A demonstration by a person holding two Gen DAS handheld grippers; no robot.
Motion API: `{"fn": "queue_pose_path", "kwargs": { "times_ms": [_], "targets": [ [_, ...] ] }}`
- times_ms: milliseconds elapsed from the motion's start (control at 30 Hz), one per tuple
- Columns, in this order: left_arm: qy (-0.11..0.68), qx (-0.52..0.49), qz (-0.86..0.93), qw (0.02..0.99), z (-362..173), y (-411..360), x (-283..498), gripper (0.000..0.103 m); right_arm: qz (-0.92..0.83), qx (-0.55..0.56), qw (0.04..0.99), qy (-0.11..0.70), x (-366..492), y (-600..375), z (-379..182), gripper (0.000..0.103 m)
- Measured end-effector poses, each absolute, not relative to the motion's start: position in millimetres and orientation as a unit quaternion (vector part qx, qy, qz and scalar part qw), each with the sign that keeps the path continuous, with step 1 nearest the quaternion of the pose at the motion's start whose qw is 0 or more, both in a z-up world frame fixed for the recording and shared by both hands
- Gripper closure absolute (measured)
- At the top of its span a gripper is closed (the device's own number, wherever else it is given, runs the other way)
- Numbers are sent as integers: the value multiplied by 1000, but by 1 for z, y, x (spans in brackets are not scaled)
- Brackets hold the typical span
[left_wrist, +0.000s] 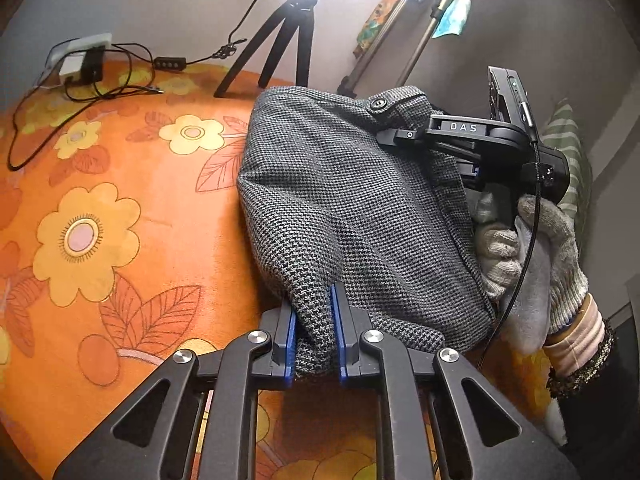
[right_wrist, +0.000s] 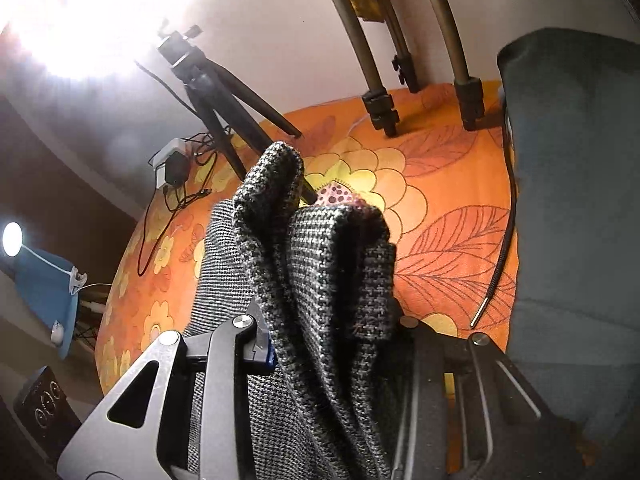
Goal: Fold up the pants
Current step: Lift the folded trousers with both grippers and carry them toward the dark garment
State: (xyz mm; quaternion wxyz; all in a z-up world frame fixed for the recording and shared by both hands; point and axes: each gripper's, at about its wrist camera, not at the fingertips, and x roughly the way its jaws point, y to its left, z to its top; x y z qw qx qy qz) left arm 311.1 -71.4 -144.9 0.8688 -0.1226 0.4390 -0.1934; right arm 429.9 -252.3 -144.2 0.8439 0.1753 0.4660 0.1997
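Grey houndstooth pants (left_wrist: 344, 208) are bunched and lifted over the orange floral bedsheet (left_wrist: 120, 208). My left gripper (left_wrist: 314, 312) is shut on a fold of the cloth at its near edge. My right gripper (left_wrist: 404, 136), held by a gloved hand (left_wrist: 532, 248), is at the waistband by a button (left_wrist: 377, 103). In the right wrist view the pants (right_wrist: 320, 280) are bunched between my right gripper's fingers (right_wrist: 328, 344); the right finger is hidden by cloth.
A small black tripod (left_wrist: 288, 36) stands at the back of the bed, with a charger and cables (left_wrist: 88, 68) to its left. Larger tripod legs (right_wrist: 380, 108) stand at the back. A dark cushion (right_wrist: 576, 200) lies on the right.
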Motion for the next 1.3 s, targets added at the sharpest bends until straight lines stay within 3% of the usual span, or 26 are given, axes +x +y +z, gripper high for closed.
{"fn": "queue_pose_path", "kwargs": {
  "times_ms": [1300],
  "targets": [
    [372,-83,-276,882,-92,-121,267,91,161,160,883,412,339,-294,-58,69]
  ]
}}
